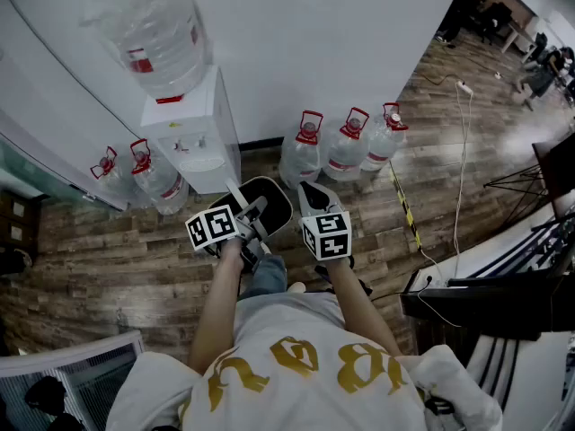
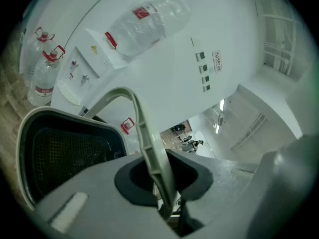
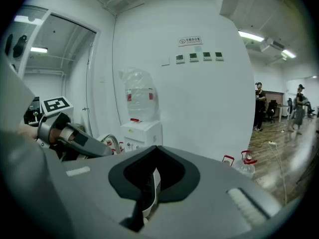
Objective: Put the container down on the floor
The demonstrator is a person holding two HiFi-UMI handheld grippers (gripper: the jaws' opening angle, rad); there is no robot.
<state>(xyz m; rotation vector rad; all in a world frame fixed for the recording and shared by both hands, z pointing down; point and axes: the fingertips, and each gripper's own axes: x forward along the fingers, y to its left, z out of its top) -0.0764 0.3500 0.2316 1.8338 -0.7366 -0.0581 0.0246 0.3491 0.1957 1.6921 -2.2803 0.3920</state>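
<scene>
Container (image 1: 272, 200) held clear of the floor (image 1: 108, 259), near its wall edge before the water dispenser (image 1: 193, 142). Left gripper (image 2: 159, 183) clamps the bail handle (image 2: 148, 138), carrying the weight. Right gripper (image 3: 148, 190) pinches a thin white part, apparently the rim, to steady the container for lowering.

Nothing comes through legibly: the wall sign (image 3: 191, 41) has print too small to read, the red label (image 1: 139, 60) on the dispenser bottle is a blur, and the shirt's gold letters (image 1: 296, 357) won't resolve.
</scene>
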